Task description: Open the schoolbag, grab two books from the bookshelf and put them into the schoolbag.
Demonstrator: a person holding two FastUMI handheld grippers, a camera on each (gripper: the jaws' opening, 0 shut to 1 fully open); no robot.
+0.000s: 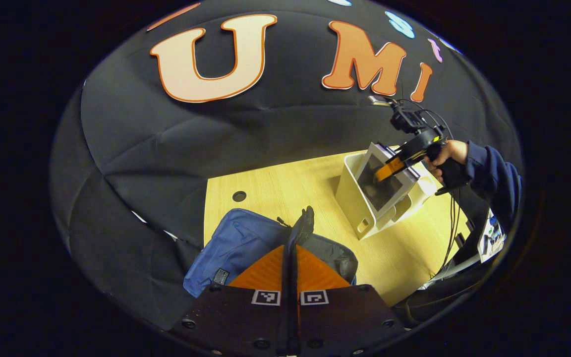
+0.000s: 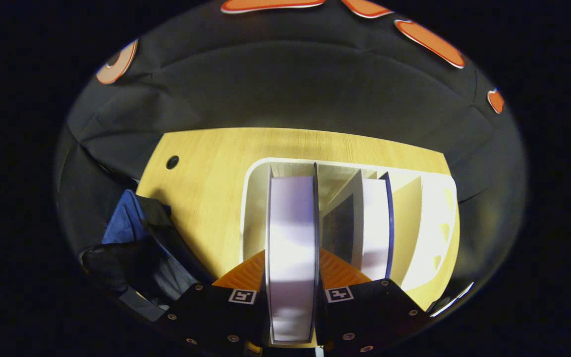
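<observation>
The blue schoolbag lies on the table's near left corner. My left gripper is shut on its black strap, which runs up between the orange fingers. The white bookshelf stands to the right, tilted toward me in the left gripper view. A hand holds my right gripper at a book in that shelf. In the right gripper view, the right gripper is shut on a book with white page edges and a dark cover. A second book stands in the compartment to its right. The schoolbag lies at the lower left.
The light wooden table has a round cable hole near its back left. Black cloth walls close it in behind and to the left. A dark blue sleeve and hanging black cables are at the table's right edge.
</observation>
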